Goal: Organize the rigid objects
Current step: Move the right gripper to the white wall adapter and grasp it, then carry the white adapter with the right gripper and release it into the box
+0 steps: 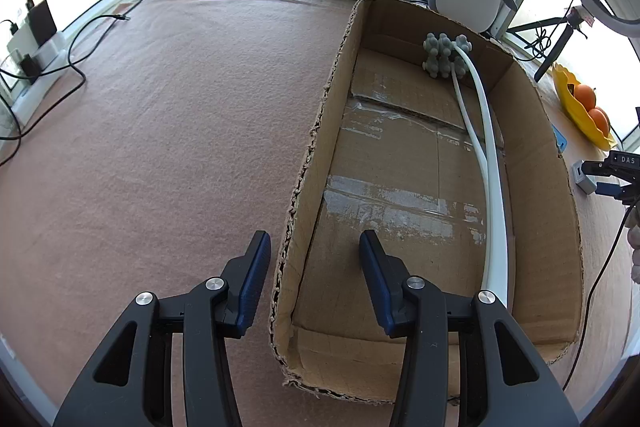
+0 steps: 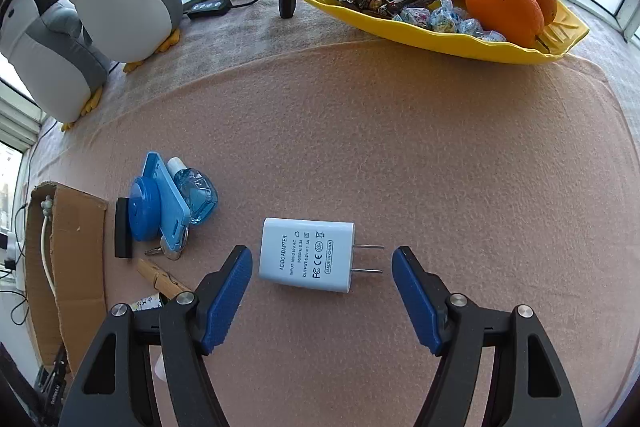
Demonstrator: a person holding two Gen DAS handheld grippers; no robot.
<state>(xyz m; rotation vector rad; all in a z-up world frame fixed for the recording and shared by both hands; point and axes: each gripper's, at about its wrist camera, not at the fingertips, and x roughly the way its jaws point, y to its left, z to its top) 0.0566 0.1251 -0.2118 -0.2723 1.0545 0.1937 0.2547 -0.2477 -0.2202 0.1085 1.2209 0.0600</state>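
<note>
**Right gripper spread over a white adapter, left gripper straddling the box wall**

The right gripper (image 2: 322,273) hangs low over the pink-covered worktop (image 2: 440,167) with its blue-padded fingers (image 2: 226,301) spread wide and nothing between them touched. The white AC/DC adapter (image 2: 306,253) lies flat just ahead of the gap, label up, its two prongs pointing toward the right finger.

To its left sits a small cluster: a blue case (image 2: 160,203) with a round blue knob, a clear blue bottle (image 2: 196,197) beside it, a black block (image 2: 122,229), keys (image 2: 170,251) and a wooden clothespin (image 2: 162,279).

The left gripper (image 1: 314,255) is also released and empty, one finger outside and one inside the cardboard box's (image 1: 304,163) left wall. In the box lie a white curved rod (image 1: 494,203) and a grey knobbly piece (image 1: 444,55) at its far end.
</note>
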